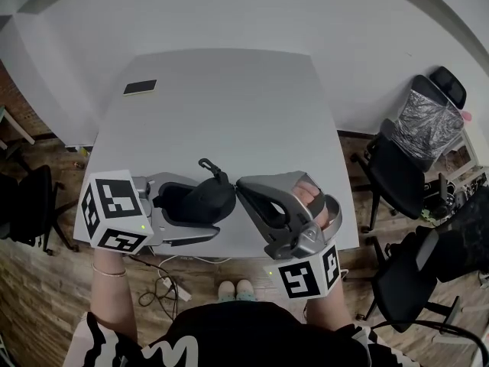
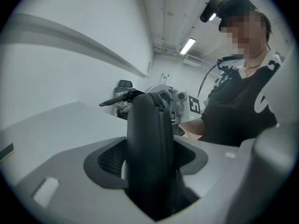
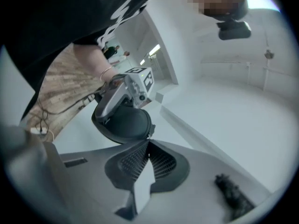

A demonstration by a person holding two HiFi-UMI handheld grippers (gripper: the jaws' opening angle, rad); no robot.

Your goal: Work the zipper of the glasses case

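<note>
A black oval glasses case (image 1: 195, 199) hangs over the table's front edge, clamped between the pads of my left gripper (image 1: 214, 209). In the left gripper view the case (image 2: 148, 120) stands on edge between the jaws, filling the gap. A black strap (image 1: 211, 167) sticks up from its top. My right gripper (image 1: 239, 183) comes in from the right, its jaws pinched together at the case's right end. In the right gripper view its tips (image 3: 148, 143) meet at the zipper seam (image 3: 152, 127), on the small pull, which is mostly hidden. The case (image 3: 122, 125) sits just beyond.
The white table (image 1: 229, 105) stretches away ahead, with a dark phone (image 1: 140, 87) near its far left corner. Black office chairs (image 1: 397, 174) stand to the right on the wooden floor. Cables (image 1: 164, 285) lie under the table's front edge.
</note>
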